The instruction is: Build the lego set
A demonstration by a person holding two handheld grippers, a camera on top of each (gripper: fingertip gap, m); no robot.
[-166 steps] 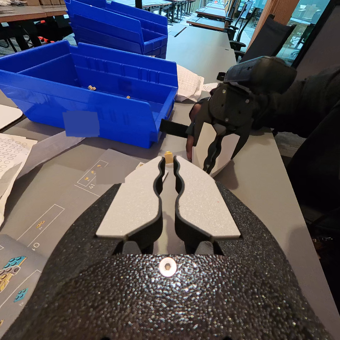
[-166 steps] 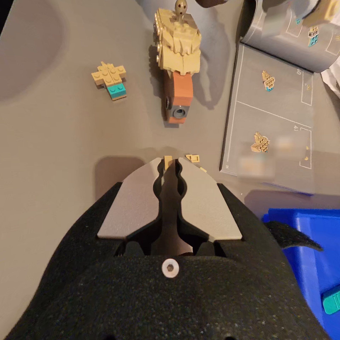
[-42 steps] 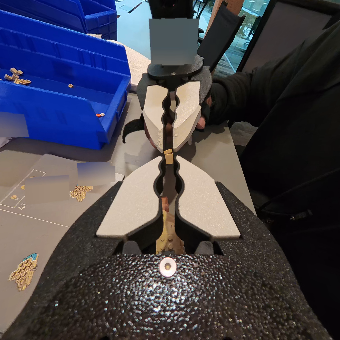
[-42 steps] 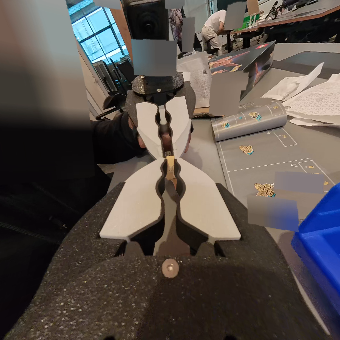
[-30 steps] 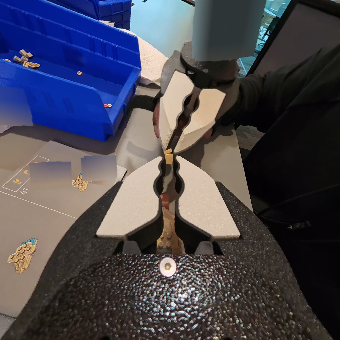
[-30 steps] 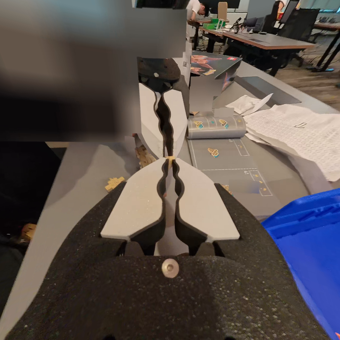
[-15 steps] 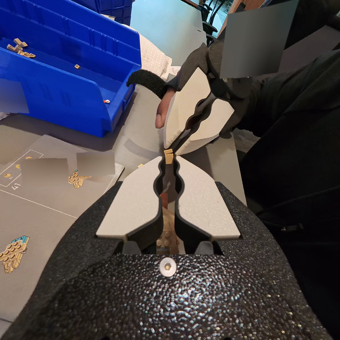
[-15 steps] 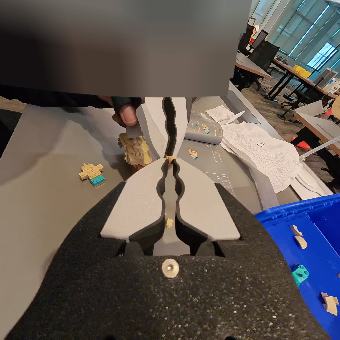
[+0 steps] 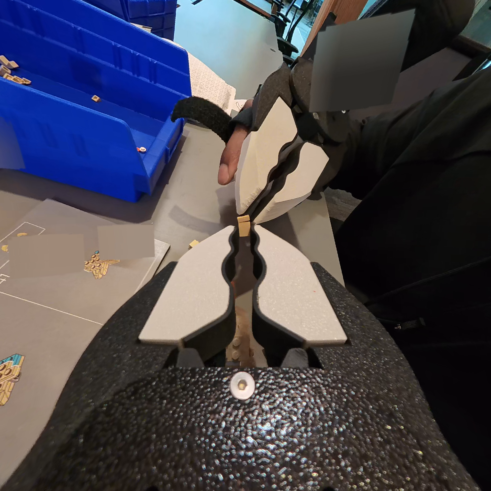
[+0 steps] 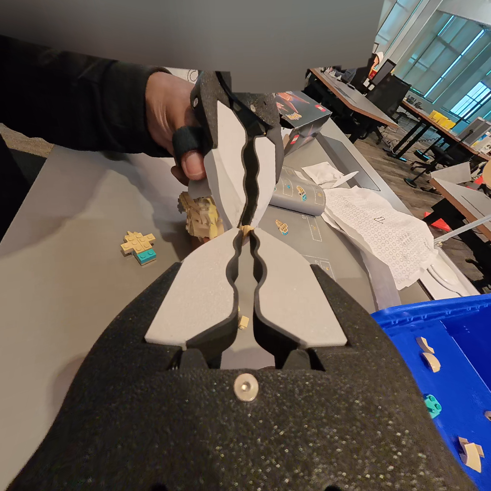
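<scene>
My left gripper (image 9: 244, 231) is shut on a small tan brick (image 9: 244, 229) at its fingertips, held above the grey table (image 9: 202, 170). My right gripper (image 9: 251, 212) comes down from the upper right, tilted, with its tips meeting mine. A second small tan piece (image 9: 243, 219) sits on top of the brick, at the right gripper's tips. In the right wrist view my right gripper (image 10: 245, 234) is shut on that tan piece (image 10: 245, 229). The left gripper (image 10: 245, 223) meets it tip to tip from above. A hand (image 10: 170, 111) holds the left gripper.
A blue bin (image 9: 79, 125) with loose tan parts stands at the left. A grey instruction booklet (image 9: 66, 297) lies in front of it. A tan brick model (image 10: 199, 215), a tan and teal assembly (image 10: 139, 245), a loose tan piece (image 9: 194, 243) and white perforated bags (image 10: 372, 225) lie on the table. Only a small space, under 4 cm, lies between the two pairs of fingers.
Both grippers rose from the table and met tip to tip. Over the last second the right gripper tilted to the right; both stayed shut with the tan pieces pressed together.
</scene>
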